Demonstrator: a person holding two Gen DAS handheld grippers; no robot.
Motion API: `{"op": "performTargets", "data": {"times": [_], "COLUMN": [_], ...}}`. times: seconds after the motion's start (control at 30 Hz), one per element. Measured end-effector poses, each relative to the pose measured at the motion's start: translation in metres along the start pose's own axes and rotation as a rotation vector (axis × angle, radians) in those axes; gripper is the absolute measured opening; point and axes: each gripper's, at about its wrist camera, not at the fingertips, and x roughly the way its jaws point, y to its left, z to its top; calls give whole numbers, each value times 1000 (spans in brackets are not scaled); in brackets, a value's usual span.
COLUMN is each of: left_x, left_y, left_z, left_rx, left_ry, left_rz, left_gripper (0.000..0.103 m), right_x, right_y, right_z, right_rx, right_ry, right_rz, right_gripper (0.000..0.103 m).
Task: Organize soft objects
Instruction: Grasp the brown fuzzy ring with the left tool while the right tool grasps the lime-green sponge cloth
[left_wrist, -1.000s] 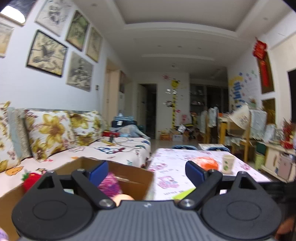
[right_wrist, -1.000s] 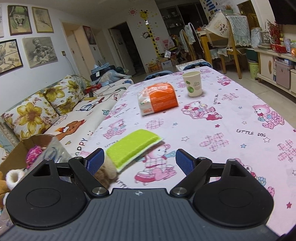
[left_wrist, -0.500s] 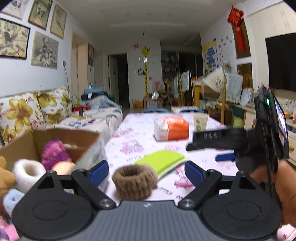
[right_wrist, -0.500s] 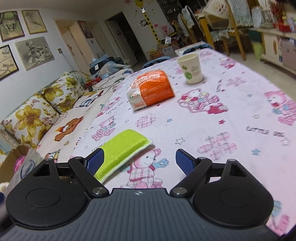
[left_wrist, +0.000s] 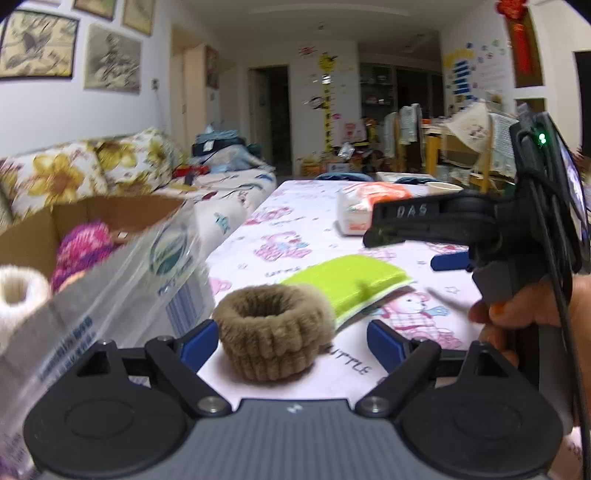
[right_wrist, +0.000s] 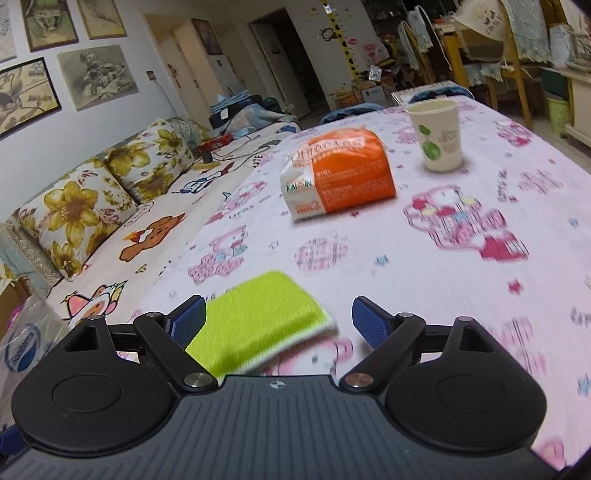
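A brown fuzzy ring (left_wrist: 273, 328) lies on the pink cartoon tablecloth (left_wrist: 295, 236), between the open fingers of my left gripper (left_wrist: 291, 339), nearer the left finger. A lime-green sponge pad (left_wrist: 347, 280) lies just behind it; in the right wrist view the sponge pad (right_wrist: 258, 321) lies between the open fingers of my right gripper (right_wrist: 279, 319). An orange and white tissue pack (right_wrist: 340, 177) sits farther back. A cardboard box (left_wrist: 92, 218) at the left holds a pink knitted item (left_wrist: 81, 251) and a white fluffy item (left_wrist: 18, 295).
A paper cup (right_wrist: 437, 134) stands behind the tissue pack. A clear plastic bag (left_wrist: 110, 295) drapes over the box's near side. A sofa with flowered cushions (right_wrist: 92, 199) runs along the table's left. The right gripper's body (left_wrist: 480, 229) and the hand holding it fill the left view's right side.
My left gripper swung from above the box to the table and came down around the brown ring. My right gripper moved forward and lower over the green sponge.
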Motion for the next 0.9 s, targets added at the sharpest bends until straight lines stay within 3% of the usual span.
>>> {"op": "performTargets", "data": {"times": [0.4,0.53,0.77,0.9], "left_x": [22,26,28,26], "left_y": [-1,3,5,0], "left_z": [8,9,10,10], "left_rx": [-37,-67,-68,-42], "left_ry": [35,47,61,70], "left_rz": [-15,-23,-77,-105], "left_gripper": [86,74,48,48], "right_x": [33,29,13,0], "right_y": [11,18,14,3], "right_z": [-4,-7,-14,-17], "right_rx": [-63,-117,-114,-52], "right_ry": [101,123,131,138], "right_rz": [-9,-7,48,87], "right_gripper": [103,103,73,65]}}
